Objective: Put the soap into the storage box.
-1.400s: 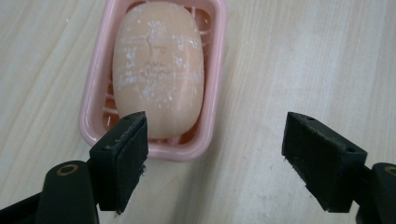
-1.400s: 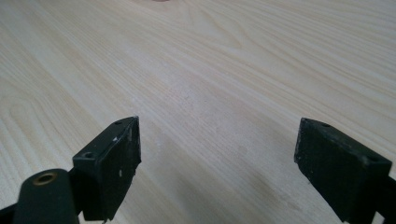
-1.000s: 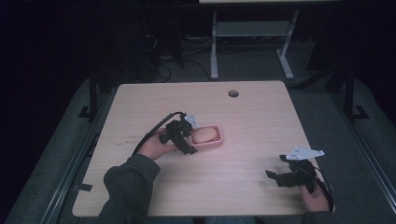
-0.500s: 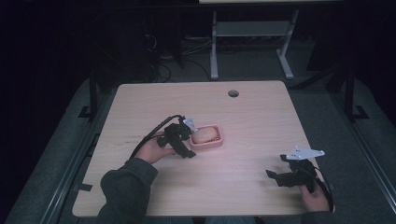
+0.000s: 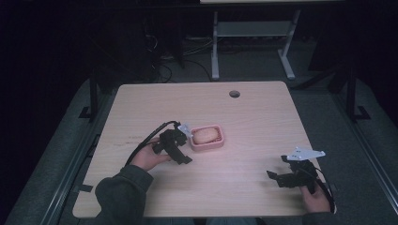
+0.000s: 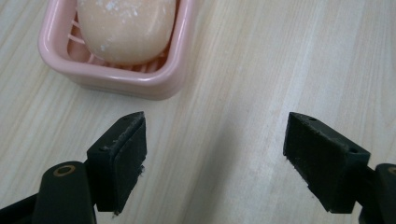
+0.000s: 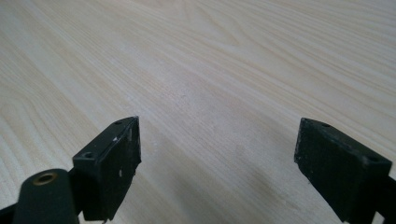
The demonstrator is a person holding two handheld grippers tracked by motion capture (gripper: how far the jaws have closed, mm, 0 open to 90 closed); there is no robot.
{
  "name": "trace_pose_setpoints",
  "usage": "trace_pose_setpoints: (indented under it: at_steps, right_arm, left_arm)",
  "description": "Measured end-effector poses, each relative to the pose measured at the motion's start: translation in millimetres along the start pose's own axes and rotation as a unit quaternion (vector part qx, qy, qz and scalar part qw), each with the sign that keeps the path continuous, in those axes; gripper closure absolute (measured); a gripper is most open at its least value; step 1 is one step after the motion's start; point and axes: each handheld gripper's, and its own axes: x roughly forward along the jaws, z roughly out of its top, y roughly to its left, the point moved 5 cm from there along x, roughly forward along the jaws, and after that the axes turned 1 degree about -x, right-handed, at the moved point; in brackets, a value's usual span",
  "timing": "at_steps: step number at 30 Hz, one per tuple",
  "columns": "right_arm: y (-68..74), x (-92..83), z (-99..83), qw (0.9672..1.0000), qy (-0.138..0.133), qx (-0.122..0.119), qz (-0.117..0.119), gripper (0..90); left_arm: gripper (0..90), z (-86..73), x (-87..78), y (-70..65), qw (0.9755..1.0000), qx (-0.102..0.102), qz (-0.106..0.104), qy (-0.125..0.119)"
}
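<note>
Soap dish [image 5: 208, 138] sits mid-table, left gripper [image 5: 180, 146] just beside.

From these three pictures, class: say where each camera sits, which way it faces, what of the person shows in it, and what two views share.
High view: fixed above the person's side, facing forward and down on the table; both forearms, the left gripper and the right gripper show.
Left gripper view: rides the left gripper, looking along its open jaws at the pink soap dish holding the soap.
Right gripper view: rides the right gripper, jaws open over bare wood.
Shared: the high view and the left gripper view both show the dish and soap.
</note>
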Motion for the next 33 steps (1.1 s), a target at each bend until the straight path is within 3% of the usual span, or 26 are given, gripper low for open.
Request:
trace_pose_setpoints:
  at_steps: [16,22,33]
  right_arm:
    - [0.4,0.3,0.0,1.0000,0.003,-0.002,-0.001,14.1]
    - [0.7,0.5,-0.3,1.0000,0.004,-0.002,-0.001,14.1]
    - [0.6,0.3,-0.6,1.0000,0.004,-0.003,-0.001,14.1]
  left_arm:
    - [21.3,-16.5,-5.2,-12.6,0.9999,0.001,0.009,-0.008]
    - [21.5,-24.9,-4.1,-14.2,0.9999,-0.005,0.010,-0.002]
    - [21.3,-37.3,-8.5,-20.7,0.9999,0.002,0.011,0.005]
